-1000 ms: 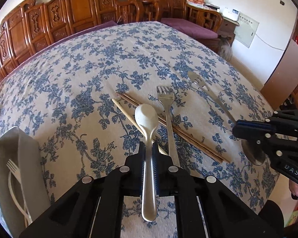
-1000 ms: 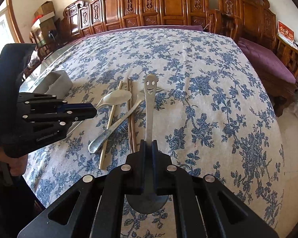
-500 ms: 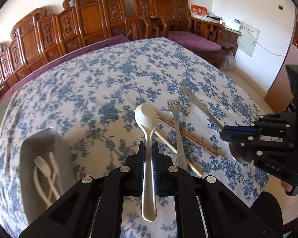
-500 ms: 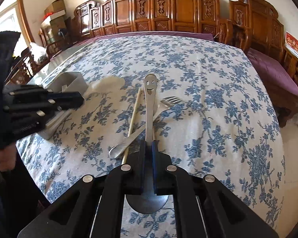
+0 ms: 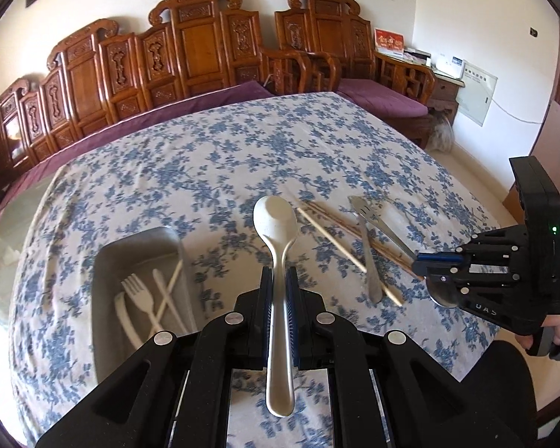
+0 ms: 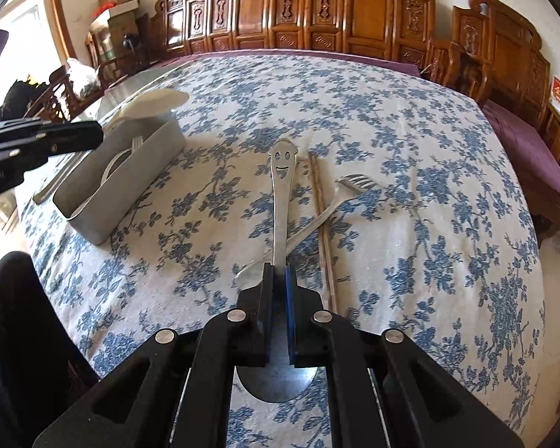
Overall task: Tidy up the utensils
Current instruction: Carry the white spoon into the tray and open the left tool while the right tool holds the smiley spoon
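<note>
My left gripper (image 5: 279, 276) is shut on a white plastic spoon (image 5: 276, 220), bowl forward, held above the table just right of the grey utensil tray (image 5: 138, 239). The tray holds a white fork (image 5: 138, 293) and other white plastic utensils. My right gripper (image 6: 279, 272) is shut on a metal spoon with a smiley-face handle (image 6: 282, 171), its bowl behind the jaws. A metal fork (image 6: 339, 198) and wooden chopsticks (image 6: 323, 224) lie on the cloth below it. The right gripper also shows in the left wrist view (image 5: 425, 261), and the left gripper in the right wrist view (image 6: 89, 136).
The table has a blue floral cloth (image 5: 242, 149). Carved wooden chairs (image 5: 190, 48) line its far side, with a purple-cushioned bench (image 5: 384, 93) at the right. The table's near edge and floor lie to the right (image 6: 552, 298).
My left gripper has lifted and swung left with the white spoon, bringing the tray into fuller view. My right gripper has lifted the metal spoon off the pile.
</note>
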{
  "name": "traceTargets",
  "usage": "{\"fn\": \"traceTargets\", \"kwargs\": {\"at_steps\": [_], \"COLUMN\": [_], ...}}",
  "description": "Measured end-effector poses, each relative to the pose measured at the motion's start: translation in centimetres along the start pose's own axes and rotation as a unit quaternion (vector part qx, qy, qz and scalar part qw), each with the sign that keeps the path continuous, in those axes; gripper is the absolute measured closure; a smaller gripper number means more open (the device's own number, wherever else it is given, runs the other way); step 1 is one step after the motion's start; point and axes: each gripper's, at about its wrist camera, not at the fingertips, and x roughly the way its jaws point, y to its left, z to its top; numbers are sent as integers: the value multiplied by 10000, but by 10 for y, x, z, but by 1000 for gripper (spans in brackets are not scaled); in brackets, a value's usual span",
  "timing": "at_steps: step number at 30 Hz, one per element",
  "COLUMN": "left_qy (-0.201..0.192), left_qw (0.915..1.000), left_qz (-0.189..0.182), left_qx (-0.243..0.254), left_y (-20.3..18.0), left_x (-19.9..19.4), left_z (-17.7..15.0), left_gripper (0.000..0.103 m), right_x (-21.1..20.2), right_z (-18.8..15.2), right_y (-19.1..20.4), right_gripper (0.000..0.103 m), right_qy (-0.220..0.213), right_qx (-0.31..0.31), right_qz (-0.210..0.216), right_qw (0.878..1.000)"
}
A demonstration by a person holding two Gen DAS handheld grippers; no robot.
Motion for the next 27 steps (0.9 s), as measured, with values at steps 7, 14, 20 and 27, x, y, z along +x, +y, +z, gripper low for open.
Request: {"fn": "traceTargets", "kwargs": {"at_steps": [7, 14, 20, 27], "left_qy": [2, -6, 66, 196], "left_qw": [9994, 9973, 9943, 9921], "left_qz": [141, 296, 300, 366], "left_qx": [-325, -665, -1022, -1183], "left_y": [33, 72, 105, 126], "left_x": [-5, -1, 7, 25], "left_z": [-14, -28, -33, -41], "left_gripper": [97, 96, 96, 96], "right_x": [-1, -6, -9, -7], "right_z": [5, 14, 27, 42], "right_y": [20, 46, 76, 101], "right_gripper": [96, 96, 96, 96], "right_qy": [-20, -81, -96, -148], "right_qx": [-91, -66, -207, -219], "right_qz": [84, 164, 207, 280], "right_qw": [9999, 9998, 9995, 9993]}}
